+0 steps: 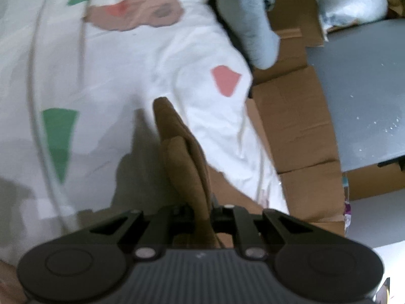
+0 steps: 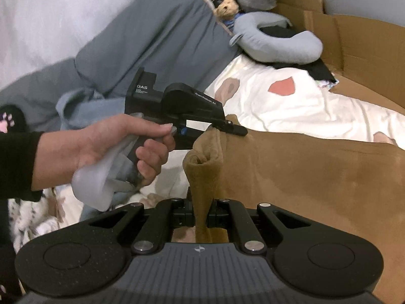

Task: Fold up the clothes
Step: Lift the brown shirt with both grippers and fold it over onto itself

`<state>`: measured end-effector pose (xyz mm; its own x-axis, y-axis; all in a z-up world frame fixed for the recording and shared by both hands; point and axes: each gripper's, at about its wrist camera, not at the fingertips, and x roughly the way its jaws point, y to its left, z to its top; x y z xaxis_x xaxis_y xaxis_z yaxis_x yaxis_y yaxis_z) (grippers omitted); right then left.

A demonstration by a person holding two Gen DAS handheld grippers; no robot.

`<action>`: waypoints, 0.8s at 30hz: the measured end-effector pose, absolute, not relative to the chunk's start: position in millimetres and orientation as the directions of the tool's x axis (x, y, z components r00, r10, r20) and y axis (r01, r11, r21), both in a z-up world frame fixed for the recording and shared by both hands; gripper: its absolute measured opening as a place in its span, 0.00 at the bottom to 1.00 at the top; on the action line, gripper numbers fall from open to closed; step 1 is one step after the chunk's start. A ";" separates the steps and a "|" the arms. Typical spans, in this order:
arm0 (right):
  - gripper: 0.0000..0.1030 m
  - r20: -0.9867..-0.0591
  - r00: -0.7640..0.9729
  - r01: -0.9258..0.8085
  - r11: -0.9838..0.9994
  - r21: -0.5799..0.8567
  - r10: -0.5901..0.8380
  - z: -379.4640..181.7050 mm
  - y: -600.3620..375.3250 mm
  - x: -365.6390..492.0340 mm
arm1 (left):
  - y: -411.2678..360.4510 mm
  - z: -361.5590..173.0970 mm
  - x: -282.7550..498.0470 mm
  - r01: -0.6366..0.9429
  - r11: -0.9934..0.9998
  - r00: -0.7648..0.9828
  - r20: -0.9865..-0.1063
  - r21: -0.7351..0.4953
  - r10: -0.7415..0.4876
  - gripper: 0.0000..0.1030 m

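White patterned bedsheet [image 2: 291, 101], grey neck pillow [image 2: 278, 43] — cardboard box [image 1: 296, 116], teddy bear [image 2: 226, 6]

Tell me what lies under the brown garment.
The brown garment lies on a white patterned sheet, visible beyond its edge. Whatever is beneath its spread middle is covered.

A white patterned sheet [image 2: 298, 101] covers the bed, with cardboard [image 2: 364, 58] and grey pillows [image 2: 157, 40] alongside.
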<state>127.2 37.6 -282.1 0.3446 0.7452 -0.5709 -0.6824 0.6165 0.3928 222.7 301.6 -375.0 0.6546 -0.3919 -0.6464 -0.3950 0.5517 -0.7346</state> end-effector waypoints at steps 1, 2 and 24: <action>0.04 -0.564 0.348 -0.677 0.616 0.402 0.749 -280.8 32.7 128.5 | 296.8 -370.9 225.9 -0.391 0.555 0.657 -0.645 -0.734 -0.390 0.10; 0.04 -0.556 0.346 -0.674 0.612 0.413 0.756 -279.8 28.2 129.6 | 292.3 -367.6 229.5 -0.389 0.561 0.656 -0.647 -0.731 -0.388 0.10; 0.04 -0.530 0.507 -0.469 0.734 0.492 0.679 -291.4 -74.4 138.0 | 187.3 -340.5 284.9 -0.352 0.646 0.600 -0.693 -0.677 -0.400 0.09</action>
<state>137.9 -74.4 -291.4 0.5072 0.6795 -0.5302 -0.4689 0.7337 0.4917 284.9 187.3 -340.5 0.5999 -0.3996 -0.6932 -0.3522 0.6460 -0.6772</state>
